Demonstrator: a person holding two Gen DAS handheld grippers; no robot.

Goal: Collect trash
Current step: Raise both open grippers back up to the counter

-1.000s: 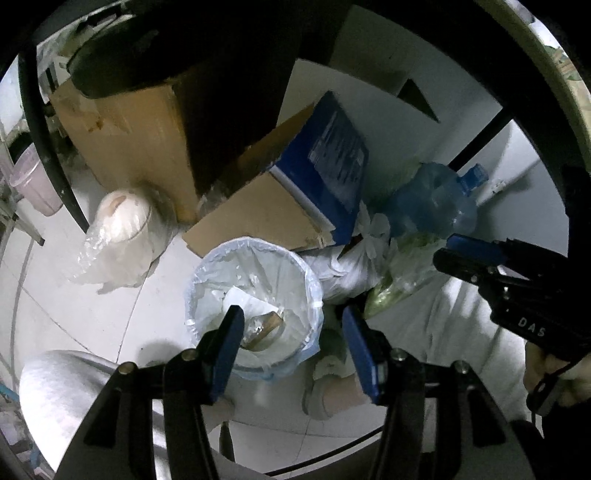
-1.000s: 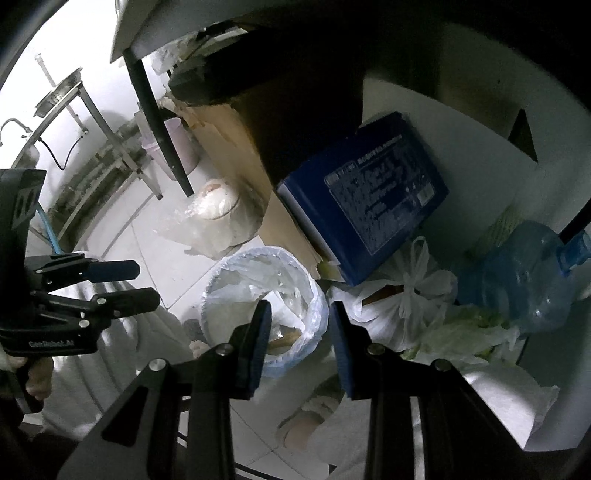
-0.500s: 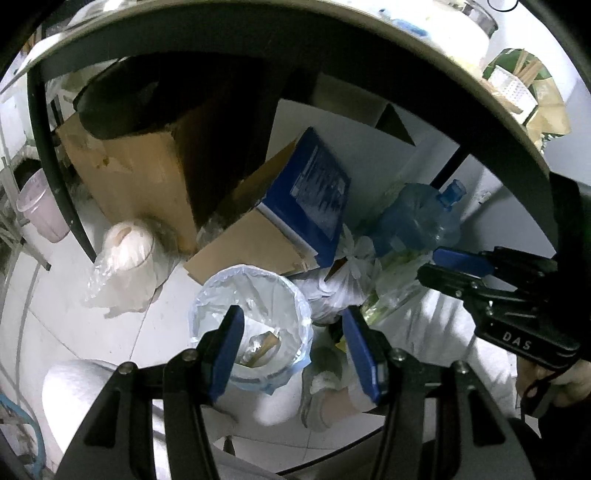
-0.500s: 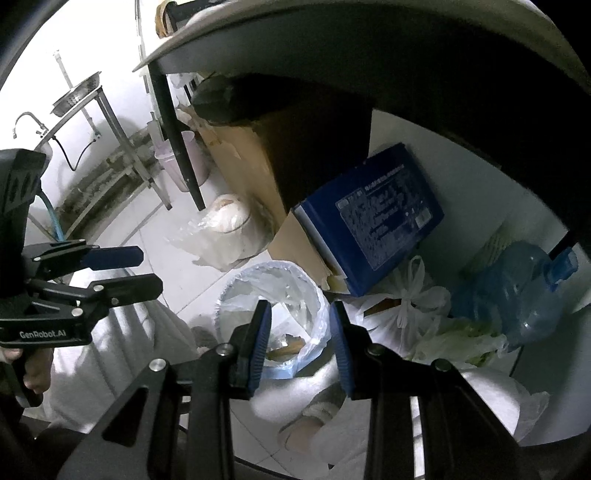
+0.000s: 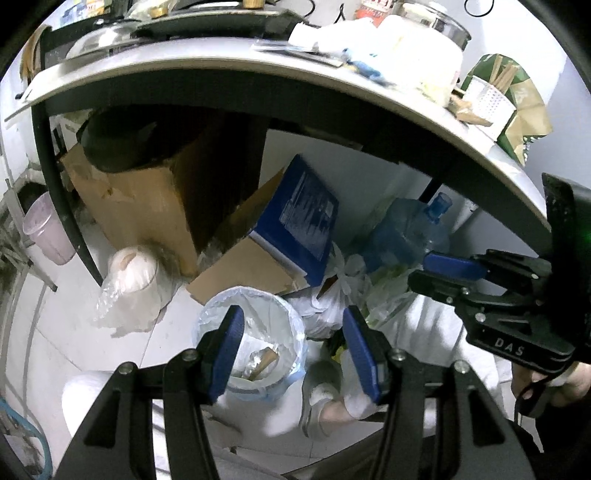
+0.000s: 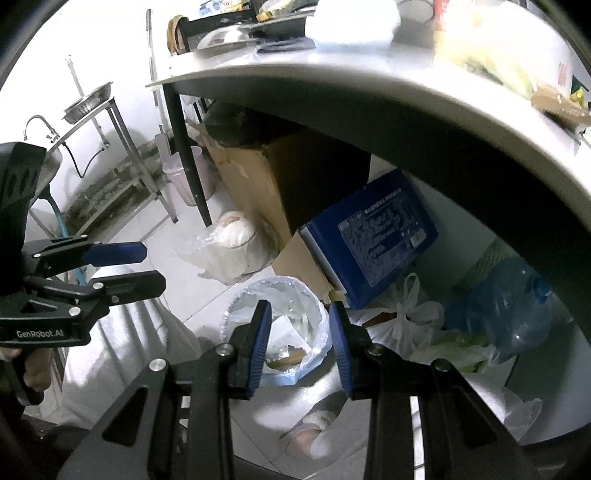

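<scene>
A small bin lined with a clear bag (image 5: 255, 321) (image 6: 284, 306) stands on the floor under the table and holds scraps of paper and wood. My left gripper (image 5: 293, 350) is open and empty, high above the bin. My right gripper (image 6: 299, 339) is open and empty, also above the bin. Each gripper shows in the other's view: the right one (image 5: 443, 275) and the left one (image 6: 144, 269). On the tabletop (image 5: 229, 59) (image 6: 332, 70) lie white wrappers and tissue (image 5: 325, 35), blurred.
Under the table are a brown carton (image 5: 140, 206), a blue box (image 5: 299, 221) (image 6: 373, 243), a blue water jug (image 5: 406, 236) (image 6: 506, 302), tied white bags (image 6: 410, 310) and a wrapped roll (image 5: 129, 273). A pink bucket (image 6: 184, 177) and metal sink stand (image 6: 92, 147) are left. The person's legs and foot (image 6: 306, 432) are below.
Both grippers have risen and pulled back from the bin. The table edge and top have come into both views. Both stay open.
</scene>
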